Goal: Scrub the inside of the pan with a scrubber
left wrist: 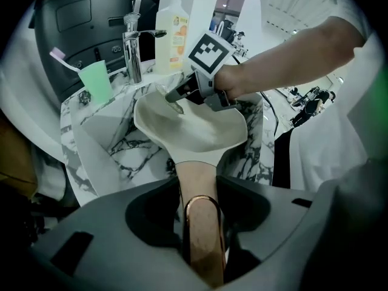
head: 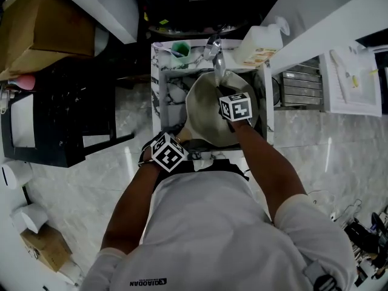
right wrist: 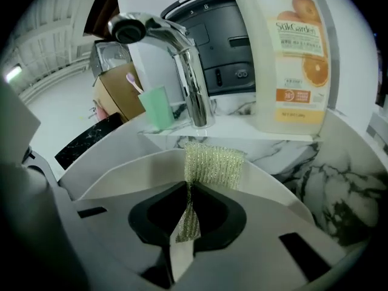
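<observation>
- The left tongs (left wrist: pixel 202 220) were clenched on the copper-tipped handle (left wrist: pixel 195 180) of the cream pan (left wrist: pixel 194 129), which sat tilted in the marble sink (left wrist: pixel 109 144).
- The right tongs (right wrist: pixel 187 220) grasped a glittery green scrubber (right wrist: pixel 213 165), which lay against the pan's inside wall.
- A faucet (right wrist: pixel 189 71), a green cup (right wrist: pixel 156 108) with a toothbrush (right wrist: pixel 134 83) and a dish-soap bottle (right wrist: pixel 291 47) stood behind the sink.

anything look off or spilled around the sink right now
Nothing stands out. The left claw grips the cream pan by its handle, tilted over the white marble sink, and the right claw pinches the pale glittery mesh scrubber over it. No spill or damage shows.
</observation>
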The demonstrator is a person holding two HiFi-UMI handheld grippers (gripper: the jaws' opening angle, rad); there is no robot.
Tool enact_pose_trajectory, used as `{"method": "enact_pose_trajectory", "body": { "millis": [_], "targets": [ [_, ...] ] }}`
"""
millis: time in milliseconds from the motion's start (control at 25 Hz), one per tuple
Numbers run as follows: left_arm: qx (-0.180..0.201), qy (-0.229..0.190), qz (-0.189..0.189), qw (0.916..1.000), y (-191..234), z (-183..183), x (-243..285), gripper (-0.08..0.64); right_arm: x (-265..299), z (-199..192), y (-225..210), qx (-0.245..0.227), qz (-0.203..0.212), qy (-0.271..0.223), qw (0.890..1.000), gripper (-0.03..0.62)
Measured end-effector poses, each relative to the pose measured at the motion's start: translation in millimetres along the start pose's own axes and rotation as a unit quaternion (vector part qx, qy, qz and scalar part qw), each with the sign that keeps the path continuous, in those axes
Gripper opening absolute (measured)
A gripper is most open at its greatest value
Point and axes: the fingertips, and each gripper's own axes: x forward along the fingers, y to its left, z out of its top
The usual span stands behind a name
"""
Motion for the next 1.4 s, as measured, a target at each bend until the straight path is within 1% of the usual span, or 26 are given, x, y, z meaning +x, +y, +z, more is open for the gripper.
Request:
{"method": "enact_pose_trajectory", "body": {
  "millis": [80,200,280,440,560,640,720,840,920,1000,1040,1080,1160,1400],
  "targets": [
    [0.000,-0.001,-0.001,1.0000,-0.3,0.4,0.2,0.201,10.9,-1.6,-1.1,0.019,0.005,0.004,1.000,0.060],
    [-0.003,0.000,-0.004,1.0000,0.4,1.0,0.7,0.201,25.9,3.2,1.7,0.068,0.025,-0.003,0.997,0.060],
    [-0.006,0.001,-0.006,1.0000,0.6,1.0,0.8,0.201,35.2,3.3,1.6,0.104,0.032,-0.005,0.994,0.060],
    [-0.003,-0.001,-0.005,1.0000,0.3,0.9,0.9,0.201,47.7,1.7,0.1,0.151,0.035,-0.009,0.988,0.060],
    [0.001,-0.004,0.000,1.0000,1.3,0.6,0.8,0.201,52.6,3.4,1.0,0.197,0.048,-0.022,0.979,0.060],
    [0.004,-0.006,0.003,1.0000,1.3,0.3,1.2,0.201,54.5,4.7,3.8,0.235,0.060,-0.032,0.969,0.060],
    [0.004,-0.006,0.002,1.0000,1.5,0.2,1.2,0.201,55.4,7.8,9.8,0.283,0.078,-0.044,0.955,0.060],
    [0.002,-0.005,0.000,1.0000,1.8,-0.2,0.8,0.201,55.0,13.4,22.8,0.357,0.114,-0.062,0.925,0.060],
    [0.002,-0.005,-0.001,1.0000,1.6,-0.1,0.7,0.201,53.6,16.0,28.6,0.398,0.132,-0.072,0.905,0.060],
    [0.002,-0.005,-0.002,1.0000,1.8,0.0,1.1,0.201,52.3,17.3,32.4,0.428,0.146,-0.079,0.888,0.060],
    [0.002,-0.005,-0.002,1.0000,1.8,0.0,1.2,0.201,51.6,17.3,34.5,0.438,0.152,-0.081,0.882,0.060],
    [0.002,-0.005,-0.002,1.0000,1.7,0.0,1.2,0.201,50.7,17.2,37.2,0.445,0.158,-0.080,0.878,0.060],
    [0.002,-0.005,-0.001,1.0000,1.1,0.1,0.9,0.201,48.5,16.5,44.7,0.451,0.171,-0.073,0.873,0.060],
    [0.005,-0.005,0.002,1.0000,1.6,-0.6,1.2,0.201,39.2,11.0,73.9,0.449,0.209,-0.035,0.868,0.060]
  ]
}}
